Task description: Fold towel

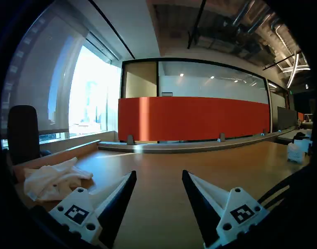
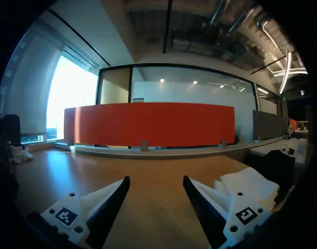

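A crumpled white towel (image 1: 54, 179) lies in a loose heap on the wooden table (image 1: 166, 166) at the left of the left gripper view, just left of my left gripper (image 1: 158, 177). That gripper is open, with bare tabletop between its fingers. In the right gripper view my right gripper (image 2: 156, 182) is also open over the table (image 2: 150, 178). A stack of folded white cloth (image 2: 251, 182) sits on the table beside its right finger. Far off at the left edge of that view lies a small white heap (image 2: 21, 155).
An orange divider panel (image 1: 191, 118) runs along the table's far edge, with a glass wall behind. A dark chair back (image 1: 22, 133) stands at the left by the bright window. White items (image 1: 297, 151) rest at the table's right end. A black bag (image 2: 274, 164) sits at the right.
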